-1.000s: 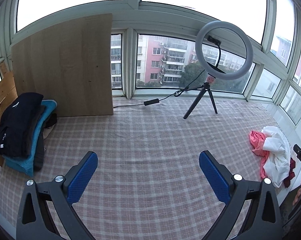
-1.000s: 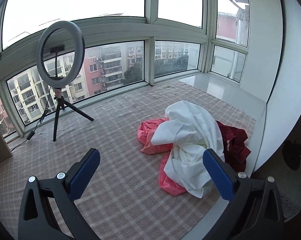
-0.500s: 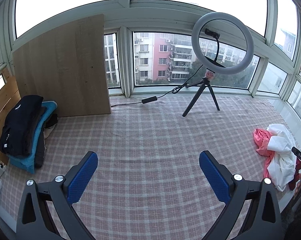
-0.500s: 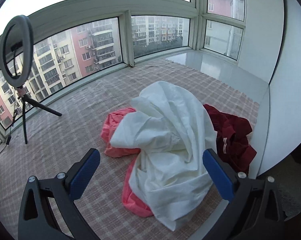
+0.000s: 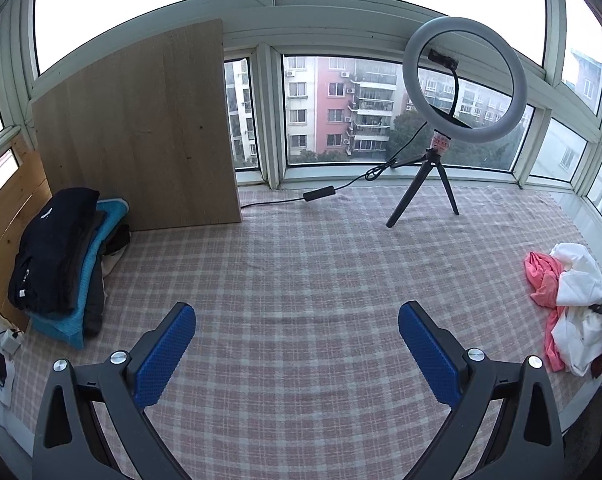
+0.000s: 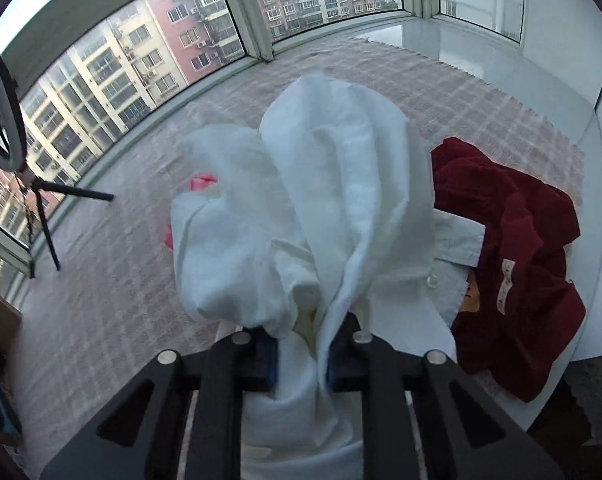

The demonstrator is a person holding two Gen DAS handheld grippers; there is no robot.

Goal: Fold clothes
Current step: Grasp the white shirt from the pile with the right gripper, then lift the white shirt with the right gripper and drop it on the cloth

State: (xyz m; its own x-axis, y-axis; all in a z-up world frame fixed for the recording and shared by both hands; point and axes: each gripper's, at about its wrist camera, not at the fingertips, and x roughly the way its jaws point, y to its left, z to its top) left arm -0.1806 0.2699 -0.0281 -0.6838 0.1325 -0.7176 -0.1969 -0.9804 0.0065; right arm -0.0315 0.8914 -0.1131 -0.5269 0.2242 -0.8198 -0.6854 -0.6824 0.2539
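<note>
Ring light on tripod (image 5: 463, 80) stands by the windows; wooden board (image 5: 137, 128) leans upright; checked cloth (image 5: 301, 280) covers the surface.

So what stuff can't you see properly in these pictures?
- Pink garment, right wrist view: mostly buried under the white shirt bunched in the right tongs.
- Right tongs' blue pads, same view: nearly covered by white cloth.
- Dark red garment: its label is too small to read.
- Folded stack, left wrist view: lower pieces are hidden by the dark top one.
- Left tongs: open, nothing between.

L gripper (image 5: 297, 344) over checked cloth (image 5: 301, 272)
</note>
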